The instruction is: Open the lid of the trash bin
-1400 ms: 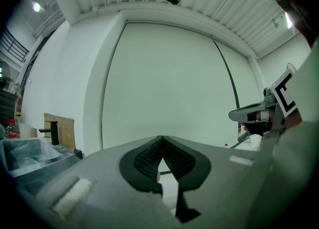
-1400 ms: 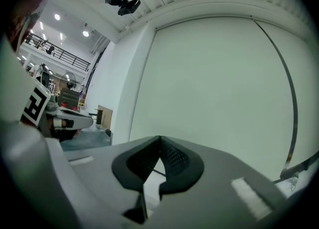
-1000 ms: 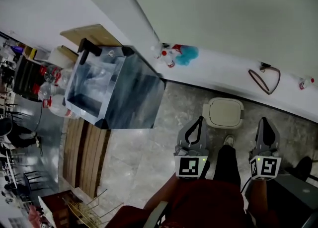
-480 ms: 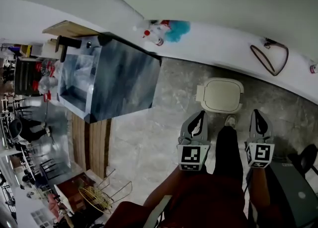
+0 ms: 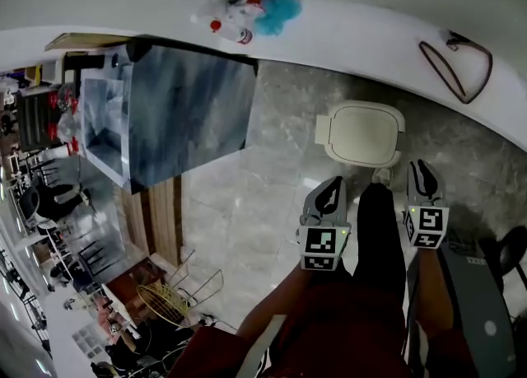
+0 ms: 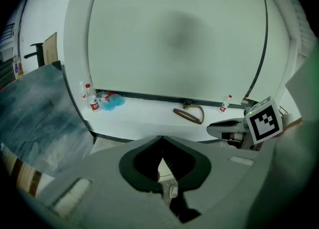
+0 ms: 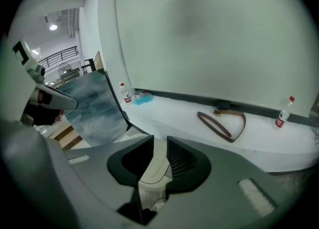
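1. Marble floor (image 5: 239, 203): one trash bin (image 5: 362, 133), lid down, just ahead of two grippers.
2. Left gripper (image 6: 160, 140) jaws together, empty; right gripper (image 7: 159, 143) jaws opening, gripping nothing.
3. Only head view shows wire basket (image 5: 165, 302); only gripper views show bottle (image 7: 283, 113) right of strap (image 7: 222, 123).

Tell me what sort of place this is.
Probably a public indoor hall, perhaps a canteen: a polished stone floor, a lidded trash bin by a white ledge with water bottles, and a marble-topped table.
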`<state>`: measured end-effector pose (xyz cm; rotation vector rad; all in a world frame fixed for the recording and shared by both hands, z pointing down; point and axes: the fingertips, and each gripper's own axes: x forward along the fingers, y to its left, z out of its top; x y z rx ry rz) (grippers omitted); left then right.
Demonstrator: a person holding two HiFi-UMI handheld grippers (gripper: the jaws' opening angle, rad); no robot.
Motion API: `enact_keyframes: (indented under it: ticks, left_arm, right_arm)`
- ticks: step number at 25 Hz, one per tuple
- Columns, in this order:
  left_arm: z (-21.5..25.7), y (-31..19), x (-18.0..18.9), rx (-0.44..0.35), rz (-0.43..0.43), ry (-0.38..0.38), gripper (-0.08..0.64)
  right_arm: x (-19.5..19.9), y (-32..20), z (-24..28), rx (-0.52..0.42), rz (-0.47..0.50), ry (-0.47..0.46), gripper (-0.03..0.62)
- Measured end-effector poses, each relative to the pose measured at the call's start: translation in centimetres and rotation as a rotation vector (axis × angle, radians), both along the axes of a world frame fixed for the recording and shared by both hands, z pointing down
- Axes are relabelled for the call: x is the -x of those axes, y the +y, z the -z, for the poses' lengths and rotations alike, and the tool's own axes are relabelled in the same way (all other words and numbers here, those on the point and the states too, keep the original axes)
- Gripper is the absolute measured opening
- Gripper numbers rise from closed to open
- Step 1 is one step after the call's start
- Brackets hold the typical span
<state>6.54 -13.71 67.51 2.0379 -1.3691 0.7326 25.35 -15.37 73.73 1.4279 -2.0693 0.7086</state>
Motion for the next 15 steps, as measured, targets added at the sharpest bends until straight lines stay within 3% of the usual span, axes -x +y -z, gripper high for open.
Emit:
enact_keyframes:
  ticks: [3, 15]
  left_arm:
    - [-2.7, 0.7, -0.5, 0.058, 0.009, -0.013, 0.005]
    - [-11.3, 3.5, -1.3, 0.254, 0.086, -0.035, 0.005]
  right_arm:
    - [-0.2, 0.1, -4.4, 0.086, 0.003, -0.017, 0.107]
    - [-2.1, 0.0, -18.6, 0.350, 0.053, 0.009, 0.109]
